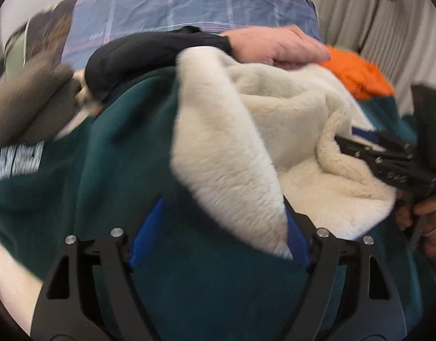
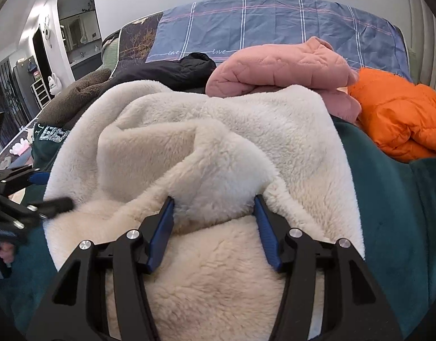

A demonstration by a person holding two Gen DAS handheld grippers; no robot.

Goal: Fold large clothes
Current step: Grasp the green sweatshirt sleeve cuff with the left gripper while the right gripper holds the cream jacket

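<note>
A cream fleece garment lies bunched on a dark green garment on the bed. It also shows in the left wrist view, over the green garment. My right gripper is open, its blue pads on either side of a raised fold of the fleece. My left gripper is open over the green garment, with a fleece flap hanging across its right finger. Each gripper shows in the other's view, the right gripper and the left gripper.
A pink quilted jacket, an orange puffer jacket, a black garment and a brown fleece lie behind. A blue checked pillow is at the head of the bed. A curtain hangs at the right.
</note>
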